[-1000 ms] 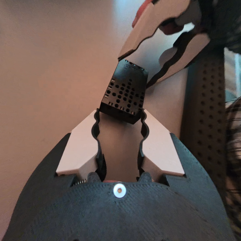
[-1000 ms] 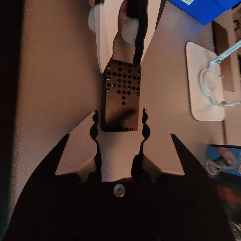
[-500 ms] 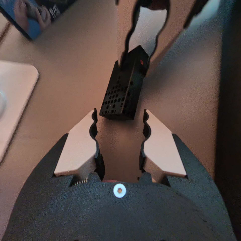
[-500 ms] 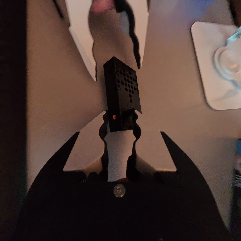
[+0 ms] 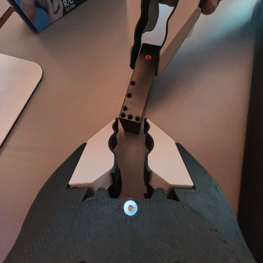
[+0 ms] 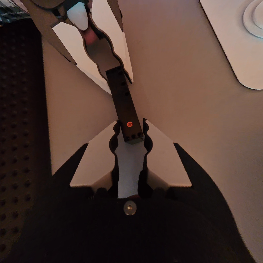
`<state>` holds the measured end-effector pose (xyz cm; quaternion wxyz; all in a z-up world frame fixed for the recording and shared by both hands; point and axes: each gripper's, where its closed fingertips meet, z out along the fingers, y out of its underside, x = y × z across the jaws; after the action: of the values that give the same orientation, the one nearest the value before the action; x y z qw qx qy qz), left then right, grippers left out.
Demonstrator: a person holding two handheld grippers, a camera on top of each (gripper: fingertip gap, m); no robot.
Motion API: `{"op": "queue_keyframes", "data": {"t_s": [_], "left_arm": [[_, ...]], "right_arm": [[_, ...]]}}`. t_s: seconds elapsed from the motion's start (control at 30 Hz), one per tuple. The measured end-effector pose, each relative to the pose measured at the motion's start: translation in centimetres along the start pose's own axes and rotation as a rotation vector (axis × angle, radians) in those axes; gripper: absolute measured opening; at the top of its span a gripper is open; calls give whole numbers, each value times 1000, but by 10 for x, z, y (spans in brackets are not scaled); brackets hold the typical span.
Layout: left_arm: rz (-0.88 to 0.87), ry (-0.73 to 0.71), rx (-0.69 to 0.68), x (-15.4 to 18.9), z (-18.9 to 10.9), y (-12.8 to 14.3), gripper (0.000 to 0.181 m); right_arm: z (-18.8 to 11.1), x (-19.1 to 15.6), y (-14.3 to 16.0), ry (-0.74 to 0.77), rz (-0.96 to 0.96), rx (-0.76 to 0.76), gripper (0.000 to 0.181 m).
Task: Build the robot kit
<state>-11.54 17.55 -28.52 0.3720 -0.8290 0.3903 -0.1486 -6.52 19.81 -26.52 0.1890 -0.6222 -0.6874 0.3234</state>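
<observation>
My left gripper [image 5: 131, 122] and right gripper [image 6: 130, 128] face each other, the block [image 5: 140, 91] spanning between them above the table [image 5: 85, 88], a pad [image 5: 15, 85] off to the side

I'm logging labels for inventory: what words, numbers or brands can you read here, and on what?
On the blue box: white print on its side; I don't repeat writing.
On the black block: no writing shows, only holes and a red screw.

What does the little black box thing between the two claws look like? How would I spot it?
Look above the plain tan table, where two claws face each other. A long black box bridges them, one end in each. It is the only thing with round holes and one small red screw.
</observation>
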Motion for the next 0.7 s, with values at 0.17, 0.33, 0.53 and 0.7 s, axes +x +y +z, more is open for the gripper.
{"op": "queue_keyframes", "data": {"t_s": [0.17, 0.33, 0.53, 0.7], "left_arm": [[60, -80, 4, -4, -8, -1, 47], [111, -187, 8, -12, -37, -2, 50], [168, -415, -37, -49, -108, 13, 48], [220, -720, -249, -104, -201, 73, 48]], "right_arm": [[2, 0, 0, 44, -59, -14, 33], [8, 7, 3, 148, -145, -61, 29], [10, 31, -4, 244, -105, -56, 26], [18, 43, -6, 246, -74, -67, 29]]}}
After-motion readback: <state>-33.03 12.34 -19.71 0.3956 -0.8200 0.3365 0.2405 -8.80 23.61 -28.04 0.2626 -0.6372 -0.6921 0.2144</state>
